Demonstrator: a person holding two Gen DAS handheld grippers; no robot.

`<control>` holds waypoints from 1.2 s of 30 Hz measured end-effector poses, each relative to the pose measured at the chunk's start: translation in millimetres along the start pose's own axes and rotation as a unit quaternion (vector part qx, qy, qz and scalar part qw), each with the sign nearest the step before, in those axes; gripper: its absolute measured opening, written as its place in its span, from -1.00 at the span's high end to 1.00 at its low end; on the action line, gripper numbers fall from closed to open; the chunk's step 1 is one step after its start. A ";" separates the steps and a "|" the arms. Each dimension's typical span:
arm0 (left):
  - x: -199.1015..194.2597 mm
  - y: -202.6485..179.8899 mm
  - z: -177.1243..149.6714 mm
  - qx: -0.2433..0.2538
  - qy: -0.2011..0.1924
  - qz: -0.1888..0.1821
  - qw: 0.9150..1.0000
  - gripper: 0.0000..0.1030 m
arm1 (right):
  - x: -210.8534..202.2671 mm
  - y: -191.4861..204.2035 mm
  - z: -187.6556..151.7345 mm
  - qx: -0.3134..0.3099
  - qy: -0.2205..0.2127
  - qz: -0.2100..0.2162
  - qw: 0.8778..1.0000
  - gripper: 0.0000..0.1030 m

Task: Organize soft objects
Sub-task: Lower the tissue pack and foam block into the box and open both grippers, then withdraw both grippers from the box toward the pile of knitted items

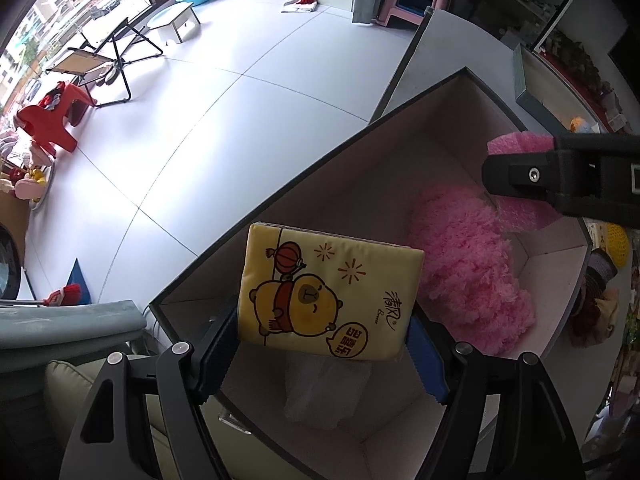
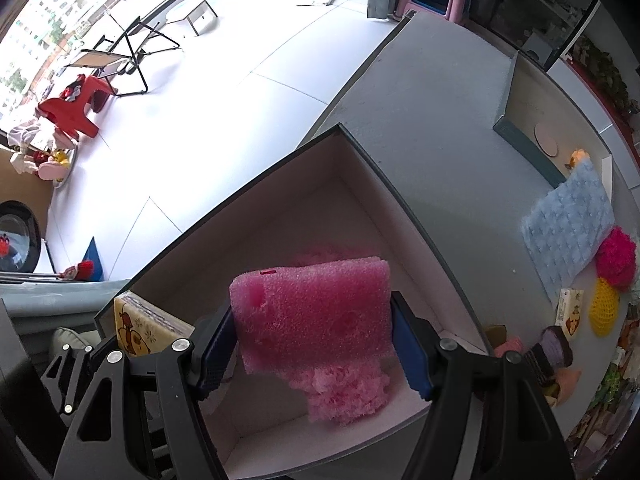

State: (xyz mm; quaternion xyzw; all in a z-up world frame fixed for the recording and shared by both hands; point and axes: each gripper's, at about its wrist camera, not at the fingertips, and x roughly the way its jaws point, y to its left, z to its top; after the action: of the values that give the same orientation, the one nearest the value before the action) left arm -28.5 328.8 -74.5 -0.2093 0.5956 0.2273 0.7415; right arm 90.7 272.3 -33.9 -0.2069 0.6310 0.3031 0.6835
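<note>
Grey table (image 2: 440, 152) carries an open dark-rimmed box (image 2: 360, 148) at its near-left edge. Far right sits a shallow tray (image 2: 516, 136) with a blue quilted cloth (image 2: 568, 224) draped over its near end. Beside the cloth: magenta pom-pom (image 2: 616, 258), yellow mesh ball (image 2: 606, 312), small tissue pack (image 2: 570, 312), touching or nearly so.

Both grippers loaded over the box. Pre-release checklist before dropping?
1. Left gripper holds the yellow tissue pack between both fingers: ok.
2. Right gripper holds the pink foam block: ok.
3. Both items over the open box, inside its walls: ok.
4. Free floor in the box beside the pink fluffy item: ok, some bare bottom shows.
5. Grippers apart from each other: ok.
6. Height above the box bottom: cannot tell.
</note>
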 end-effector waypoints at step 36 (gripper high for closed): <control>-17.2 -18.4 -10.4 0.028 0.021 -0.011 0.999 -0.99 | -23.4 -38.1 -48.3 0.042 -0.001 0.043 0.998 -0.99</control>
State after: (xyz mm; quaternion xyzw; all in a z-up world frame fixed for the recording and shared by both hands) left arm -29.0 306.3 -59.1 -0.1996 0.6148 0.1984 0.7368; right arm 80.3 208.7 -20.3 -0.1503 0.6505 0.3052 0.6791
